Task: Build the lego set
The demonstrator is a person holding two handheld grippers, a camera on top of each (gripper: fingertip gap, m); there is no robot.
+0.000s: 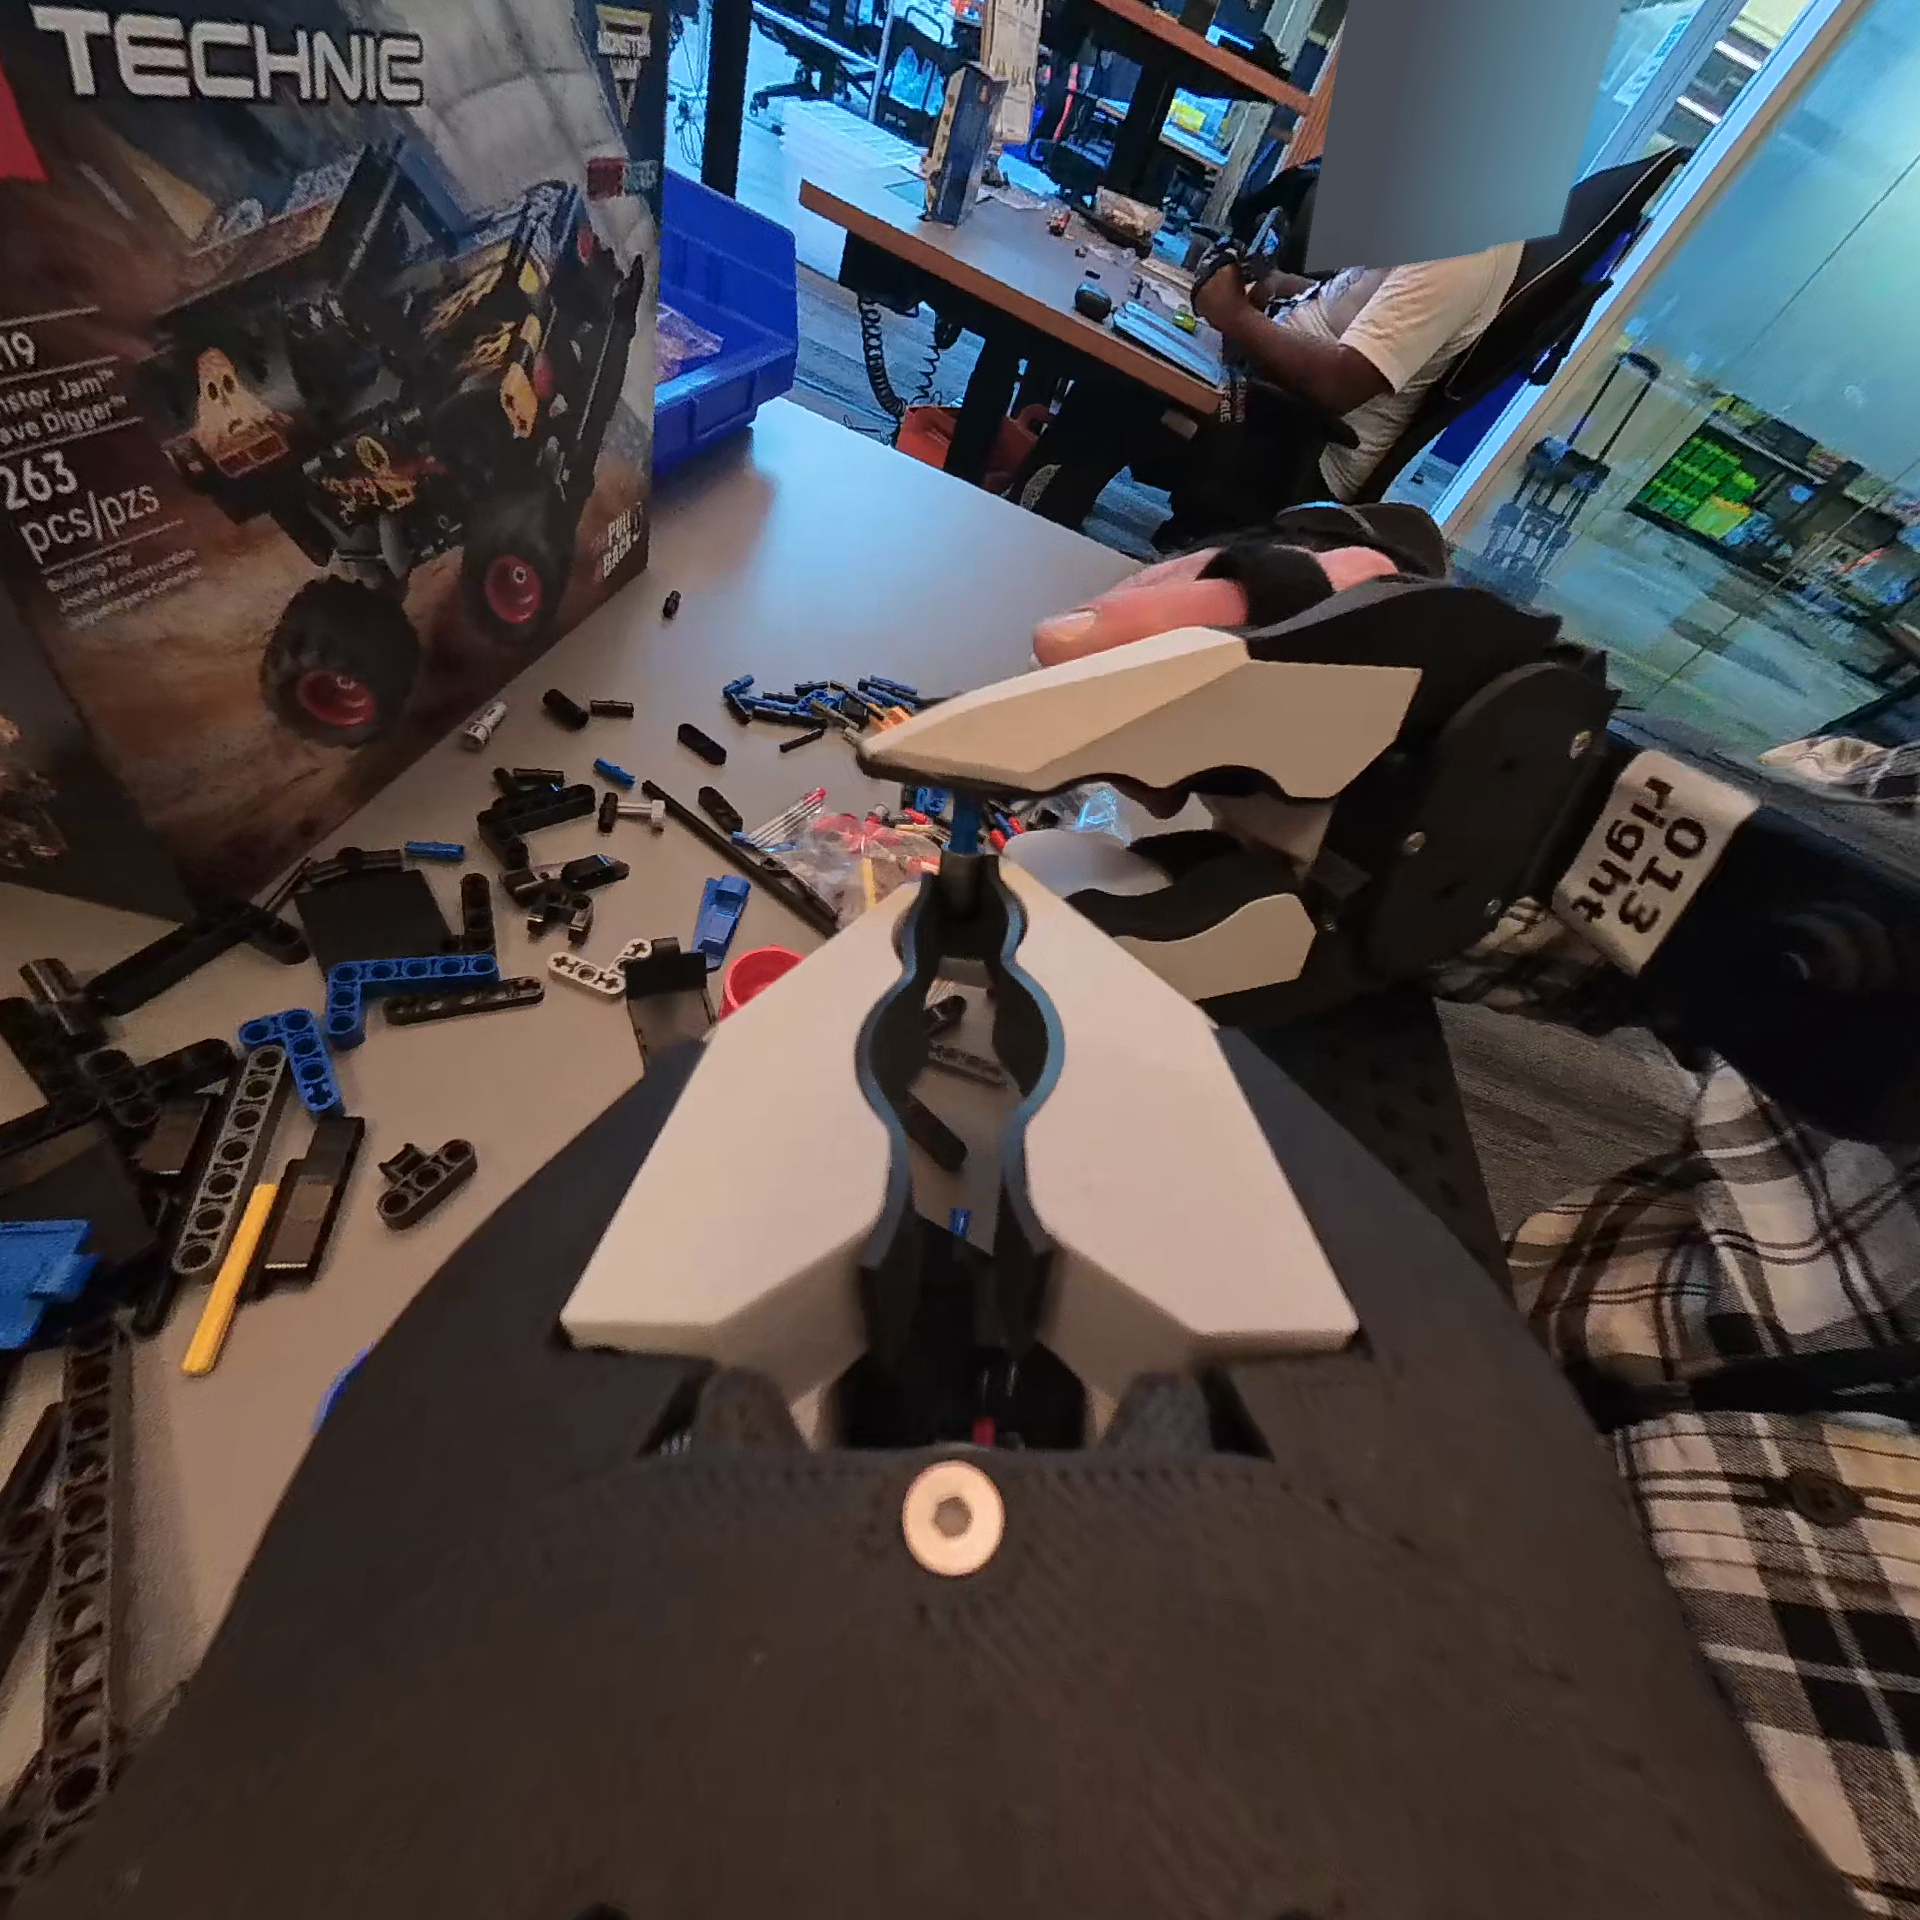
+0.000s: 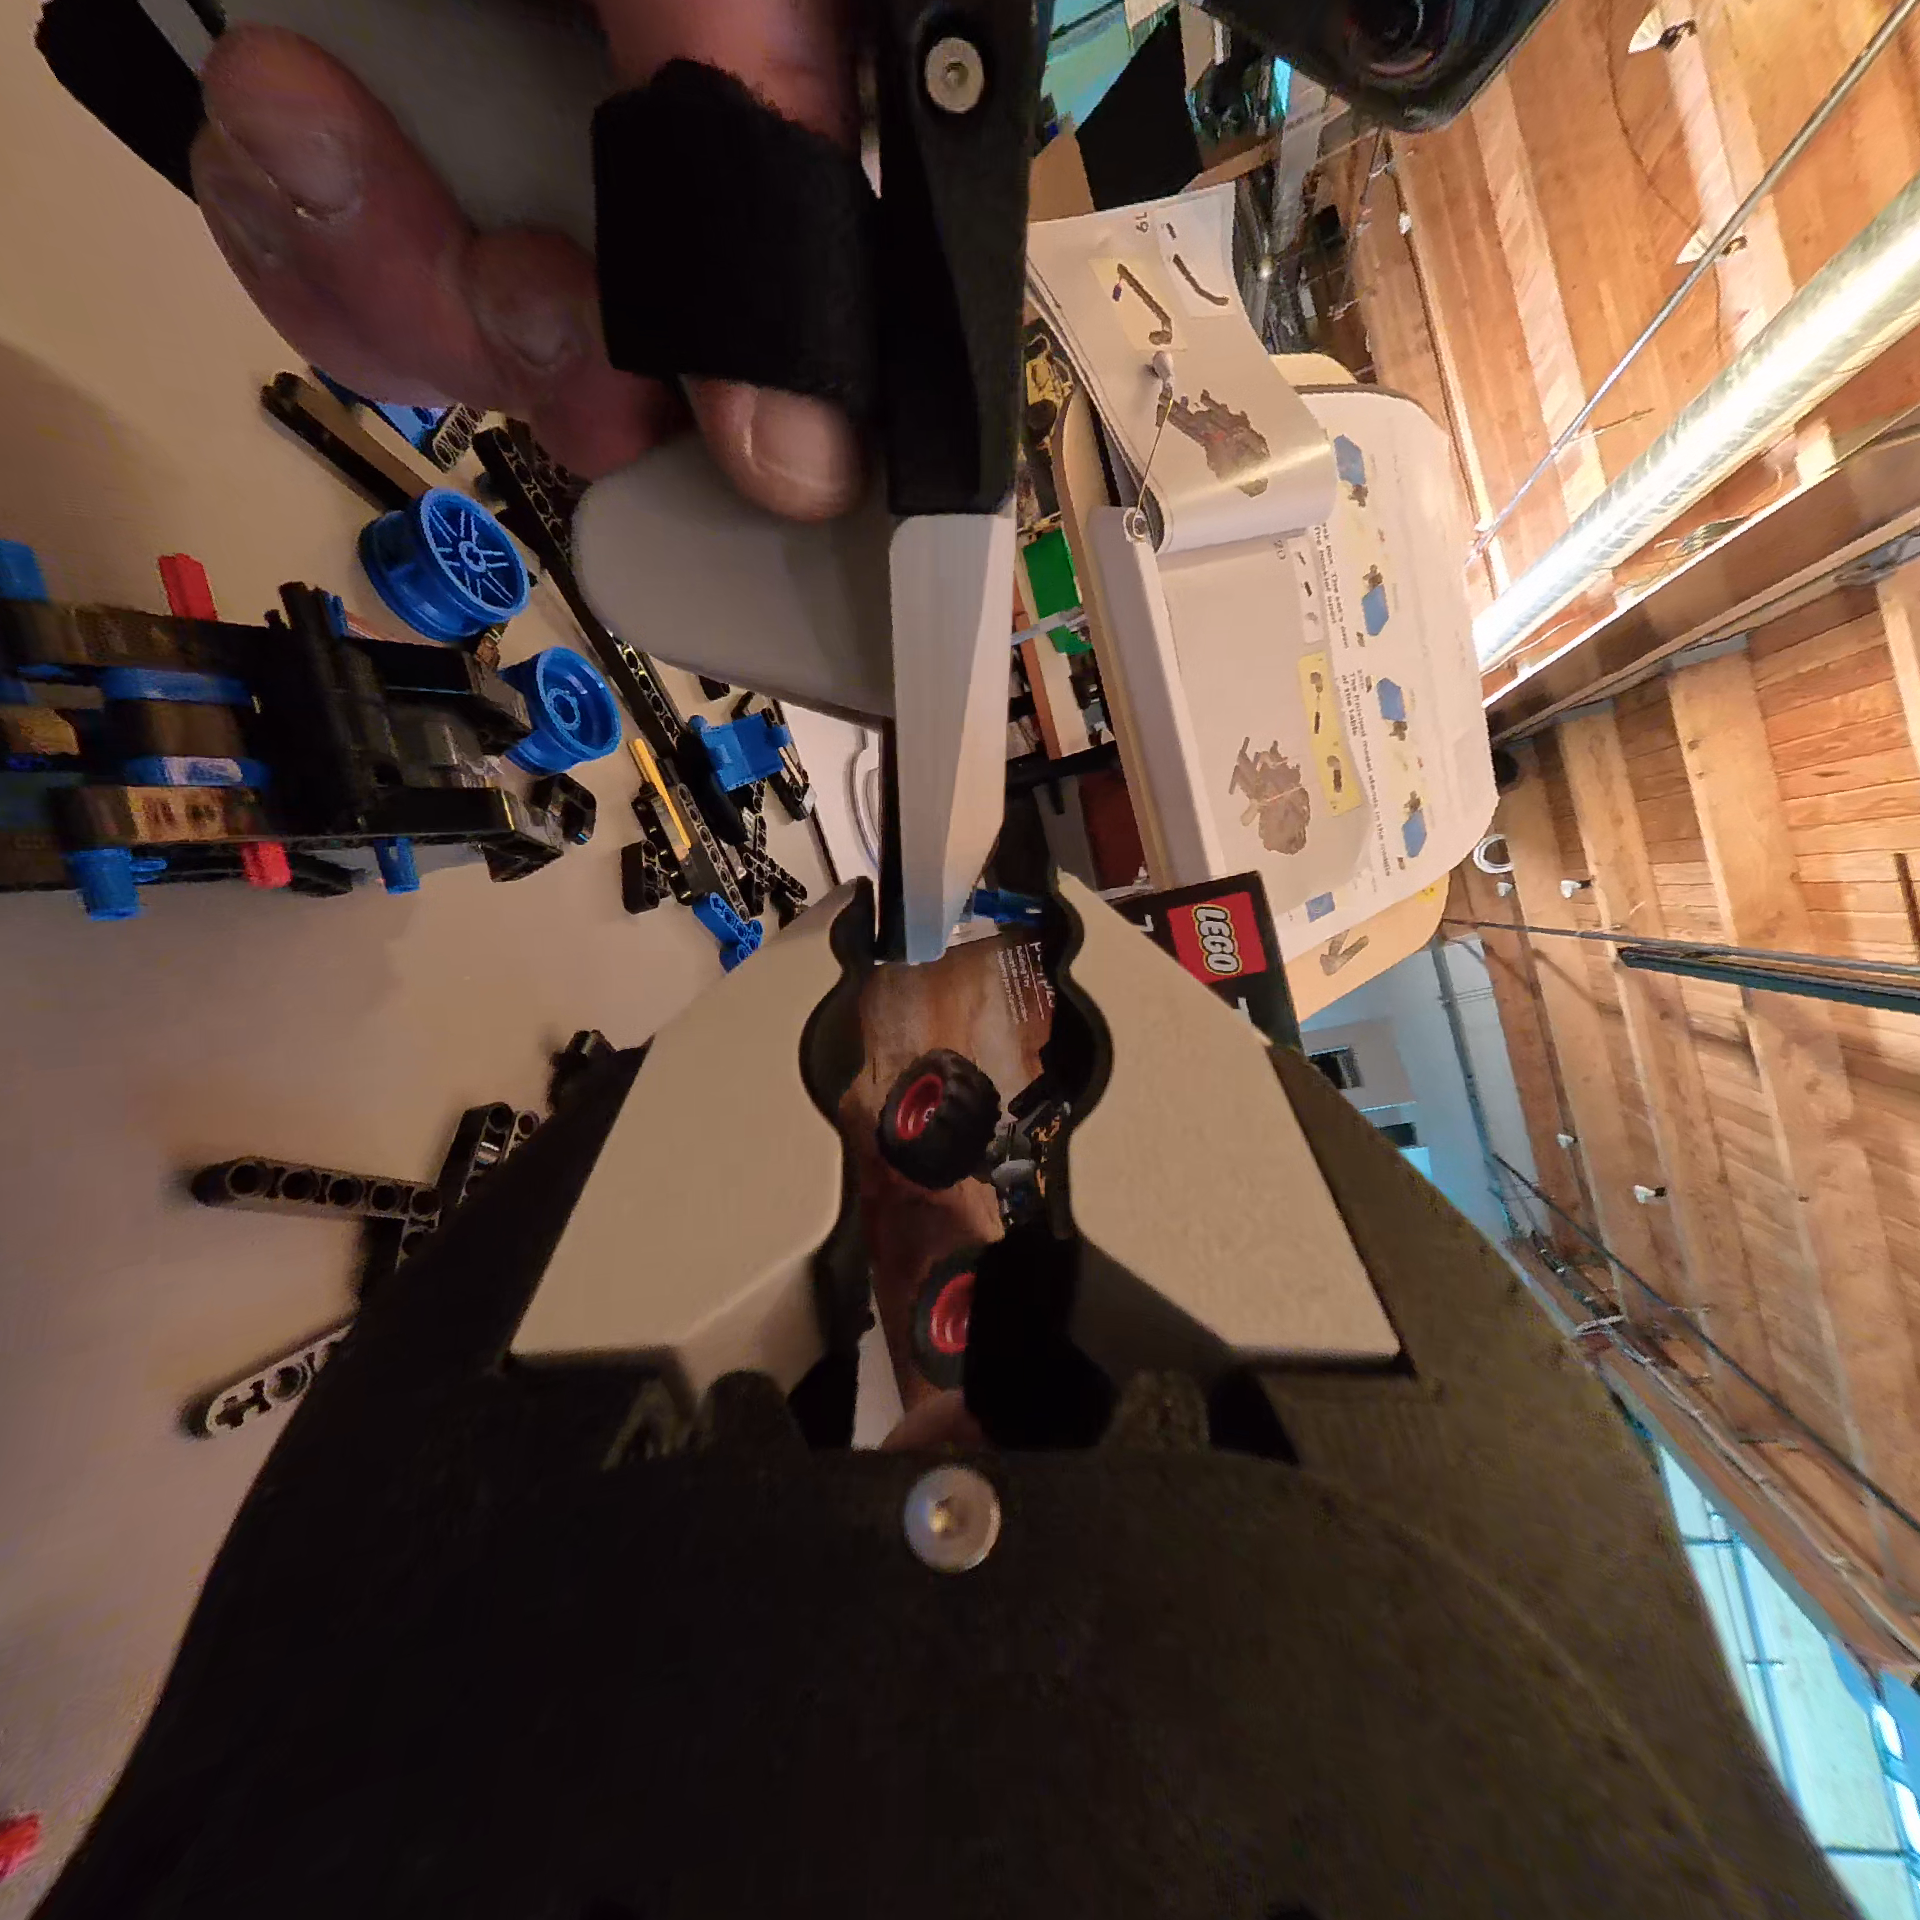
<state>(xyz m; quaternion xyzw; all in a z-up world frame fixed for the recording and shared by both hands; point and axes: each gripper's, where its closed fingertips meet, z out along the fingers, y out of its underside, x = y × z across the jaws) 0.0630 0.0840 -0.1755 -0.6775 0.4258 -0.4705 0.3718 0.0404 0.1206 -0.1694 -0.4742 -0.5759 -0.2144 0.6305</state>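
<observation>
1. The left hand-held gripper (image 1: 961,883) pinches a small dark connector with a blue pin (image 1: 964,831) at its tips, above the desk (image 1: 883,520).
2. The right hand-held gripper (image 1: 883,753) is closed on the pin's top — as far as I can tell.
3. Light, stiff, slippery plastic — grip the pin's shaft squarely; it could twist or pop free.

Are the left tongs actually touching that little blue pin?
Touching. The left wrist view shows the left tongs closed on a black piece carrying the blue pin; the right tongs meet its upper end.
</observation>
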